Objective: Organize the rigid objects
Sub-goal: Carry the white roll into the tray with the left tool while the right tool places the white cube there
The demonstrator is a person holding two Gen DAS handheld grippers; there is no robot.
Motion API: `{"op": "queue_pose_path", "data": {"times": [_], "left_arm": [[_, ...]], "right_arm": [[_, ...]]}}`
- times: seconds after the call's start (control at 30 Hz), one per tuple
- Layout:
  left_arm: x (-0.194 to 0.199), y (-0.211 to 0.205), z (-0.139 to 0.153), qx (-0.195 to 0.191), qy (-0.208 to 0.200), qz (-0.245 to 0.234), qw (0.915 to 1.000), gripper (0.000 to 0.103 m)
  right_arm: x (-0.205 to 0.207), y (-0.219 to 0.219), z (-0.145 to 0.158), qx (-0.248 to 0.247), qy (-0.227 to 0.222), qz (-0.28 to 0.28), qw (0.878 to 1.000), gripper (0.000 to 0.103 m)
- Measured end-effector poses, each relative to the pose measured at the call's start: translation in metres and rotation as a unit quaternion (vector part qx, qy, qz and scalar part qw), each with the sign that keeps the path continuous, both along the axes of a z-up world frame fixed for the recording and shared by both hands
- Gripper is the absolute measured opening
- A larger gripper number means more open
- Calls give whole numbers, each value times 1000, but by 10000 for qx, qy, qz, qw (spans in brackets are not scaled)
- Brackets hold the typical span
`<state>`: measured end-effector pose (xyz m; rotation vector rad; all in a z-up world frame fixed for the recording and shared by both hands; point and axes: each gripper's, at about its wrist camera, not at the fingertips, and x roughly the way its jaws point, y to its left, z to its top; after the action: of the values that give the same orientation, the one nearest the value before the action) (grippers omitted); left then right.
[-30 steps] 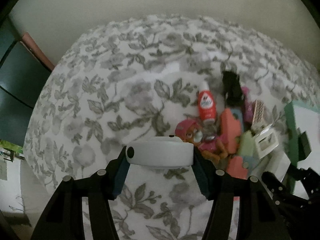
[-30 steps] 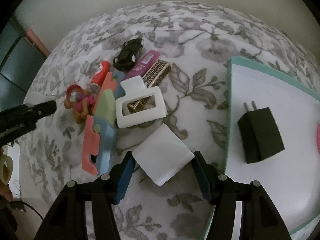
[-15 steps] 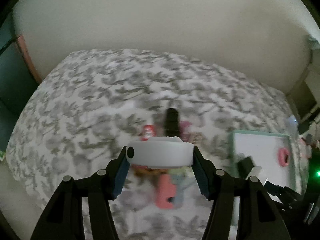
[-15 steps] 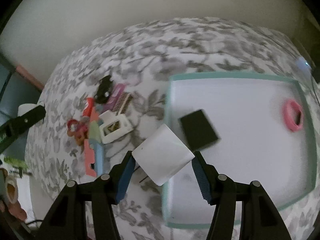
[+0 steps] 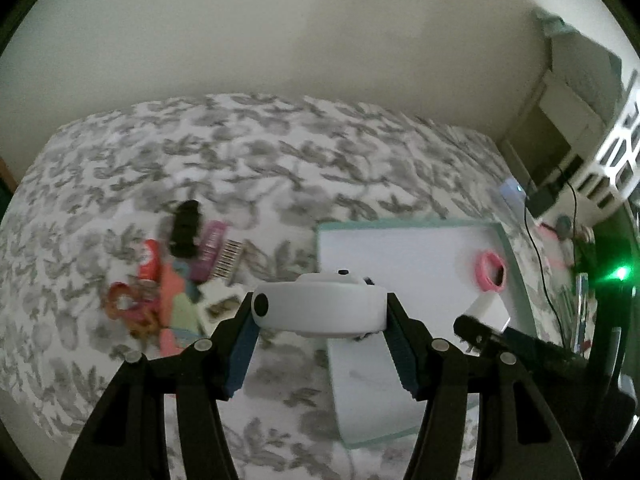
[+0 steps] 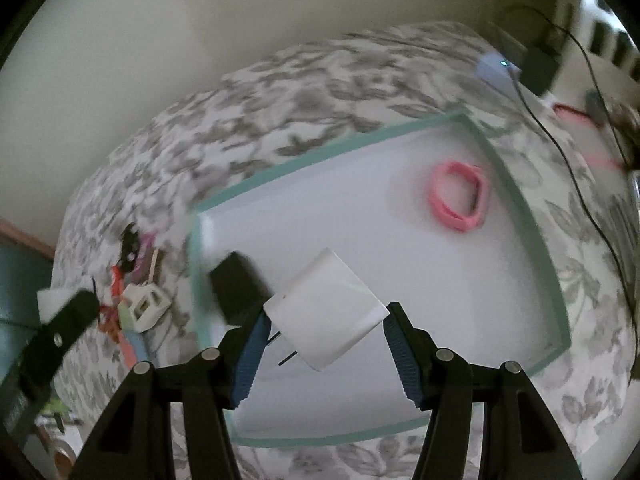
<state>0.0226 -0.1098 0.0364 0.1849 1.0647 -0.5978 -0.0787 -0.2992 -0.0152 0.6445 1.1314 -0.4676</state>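
Note:
My left gripper (image 5: 320, 322) is shut on a white oval case (image 5: 320, 310), held above the bed at the left edge of the teal-rimmed white tray (image 5: 400, 225). My right gripper (image 6: 325, 330) is shut on a white plug charger (image 6: 326, 314), held over the tray (image 6: 320, 148). A black charger (image 6: 236, 286) and a pink ring (image 6: 458, 196) lie in the tray. The ring also shows in the left wrist view (image 5: 489, 270). A pile of small items (image 5: 180, 280) lies left of the tray.
The floral bedspread (image 5: 260, 176) covers the bed. The pile holds a black toy car (image 5: 185, 227), a red tube (image 5: 149, 264), a white clip (image 6: 144, 306) and foam pieces. Cables and a lit device (image 6: 496, 66) sit at the far right. A wall runs behind.
Both grippers rose and swung right from the pile towards the tray, each carrying its object. The right gripper is now over the tray's inside.

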Motion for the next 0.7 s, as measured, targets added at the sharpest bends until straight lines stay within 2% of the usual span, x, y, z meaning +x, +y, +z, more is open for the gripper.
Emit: {"op": "queue_pose_path", "data": {"times": [0.3,0.53,0.7], "left_arm": [[-23,-42,-31,215,485,-363,9979,62],[-33,-57,-53,622,640,-499,9948,62],[-31,-59,-66,753,778,-491,9929,62]], "right_arm": [[-22,-37,-17,-65,411,-514,9978,62],[-25,-45,-32,22,620,-589,9963,62],[-24,-46,-42,138,745,-587,9954,62]]}}
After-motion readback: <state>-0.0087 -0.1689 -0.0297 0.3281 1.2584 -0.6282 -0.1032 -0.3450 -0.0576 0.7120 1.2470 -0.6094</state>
